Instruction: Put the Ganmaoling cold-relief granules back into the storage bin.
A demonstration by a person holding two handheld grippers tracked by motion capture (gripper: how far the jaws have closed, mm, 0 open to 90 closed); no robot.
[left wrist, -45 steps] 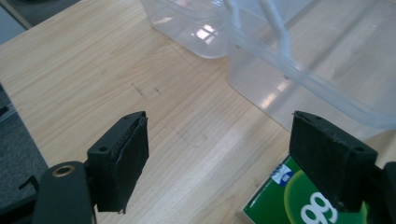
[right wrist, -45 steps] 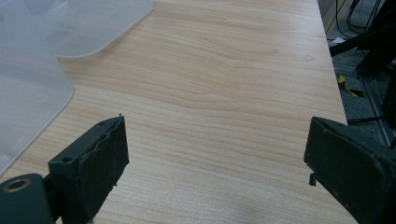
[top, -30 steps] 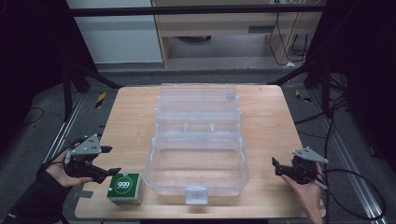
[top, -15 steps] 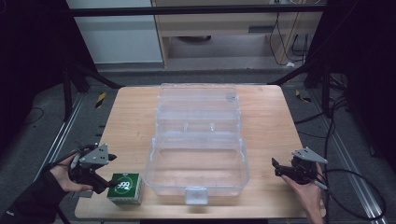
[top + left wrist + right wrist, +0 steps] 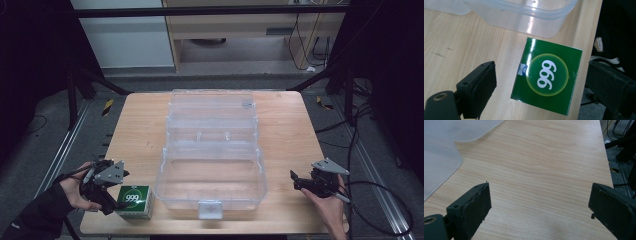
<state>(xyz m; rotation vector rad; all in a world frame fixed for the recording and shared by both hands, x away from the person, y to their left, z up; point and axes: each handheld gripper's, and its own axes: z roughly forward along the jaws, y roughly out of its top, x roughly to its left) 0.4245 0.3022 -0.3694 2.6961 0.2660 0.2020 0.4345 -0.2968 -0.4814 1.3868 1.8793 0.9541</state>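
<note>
High view: left gripper [image 5: 116,199] hovering over green box [image 5: 134,201] at near left, jaws just opening wide, straddling box [image 5: 547,78] without pressing. Right gripper [image 5: 298,180] resting released, near right.

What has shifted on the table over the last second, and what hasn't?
The left tool came down and in over the green square "999" box; its jaws have just been opening and now straddle the box without pressing it. The box, the clear open plastic case, and the right tool have not moved.
</note>
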